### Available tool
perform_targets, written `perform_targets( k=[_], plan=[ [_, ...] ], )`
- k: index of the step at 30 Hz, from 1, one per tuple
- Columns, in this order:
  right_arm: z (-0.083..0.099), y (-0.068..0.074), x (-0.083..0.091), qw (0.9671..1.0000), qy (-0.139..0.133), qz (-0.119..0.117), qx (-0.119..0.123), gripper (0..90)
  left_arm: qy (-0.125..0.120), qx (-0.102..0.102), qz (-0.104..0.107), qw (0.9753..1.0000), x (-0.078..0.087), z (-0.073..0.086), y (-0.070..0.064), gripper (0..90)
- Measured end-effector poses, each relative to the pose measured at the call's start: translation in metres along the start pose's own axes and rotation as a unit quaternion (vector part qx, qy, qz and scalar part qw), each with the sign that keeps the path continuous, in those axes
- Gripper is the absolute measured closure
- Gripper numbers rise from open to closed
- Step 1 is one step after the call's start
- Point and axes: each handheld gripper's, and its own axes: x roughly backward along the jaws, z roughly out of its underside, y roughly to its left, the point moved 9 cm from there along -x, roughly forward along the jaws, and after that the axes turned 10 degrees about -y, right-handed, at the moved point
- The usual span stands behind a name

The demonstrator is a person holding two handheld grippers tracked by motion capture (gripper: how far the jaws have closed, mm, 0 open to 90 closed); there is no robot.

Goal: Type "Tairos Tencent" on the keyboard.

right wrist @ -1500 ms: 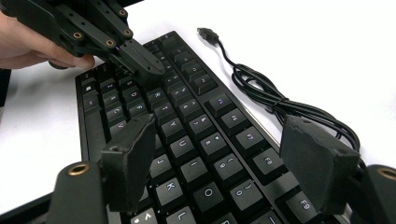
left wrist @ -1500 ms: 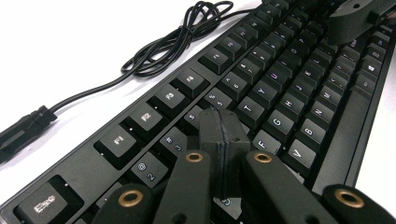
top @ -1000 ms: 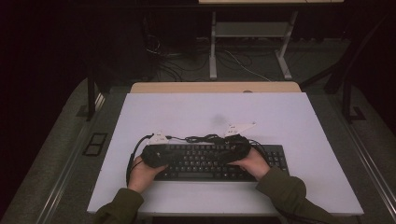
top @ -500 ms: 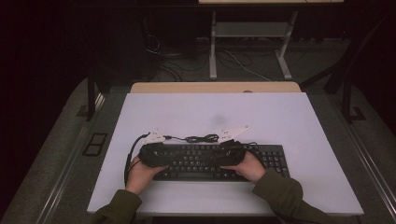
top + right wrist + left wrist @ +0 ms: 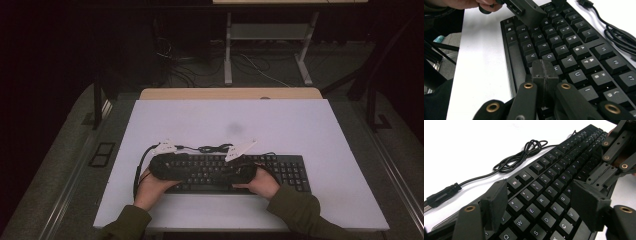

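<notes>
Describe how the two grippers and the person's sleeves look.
Both grippers are matte black. The left gripper has two blocky, wedge-shaped pads on flat link bars pinned with brass-coloured rivets. The right gripper has the same bars and rivets, with ribbed pads. Each carries a pale three-cornered plate on top, and a black cable loops from the left one. The sleeves are dark olive green.

White-topped bench (image 5: 310,130) seen from above, with a bare wooden strip (image 5: 230,93) along its far edge. A black keyboard (image 5: 287,170) lies flat on the bench near the front edge, its long side parallel to that edge. The keyboard's black cable (image 5: 521,157) lies on the bench just behind it, bunched into loose loops and ending in a plug (image 5: 441,195) that rests on the white surface.
</notes>
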Motion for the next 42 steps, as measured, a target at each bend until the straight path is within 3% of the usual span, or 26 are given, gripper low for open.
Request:
perform_targets(
  k=[13, 26, 35, 42],
  plan=[
    [0.007, 0.001, -0.005, 0.9997, 0.023, 0.009, 0.003, 89.4, 0.005, 0.000, 0.001, 1.0000, 0.000, 0.002, -0.001, 28.0],
    [0.004, -0.002, -0.002, 0.9999, 0.013, 0.010, 0.001, 89.1, 0.006, -0.006, -0.001, 1.0000, 0.001, 0.001, 0.001, 30.6],
    [-0.003, -0.009, 0.008, 0.9997, -0.016, 0.019, -0.007, 68.8, 0.005, -0.004, 0.007, 1.0000, -0.003, 0.000, -0.002, 40.3],
    [-0.007, -0.018, 0.018, 0.9985, -0.038, 0.029, -0.025, 50.0, 0.010, -0.014, 0.014, 0.9998, -0.009, -0.002, -0.007, 63.3]
  ],
)
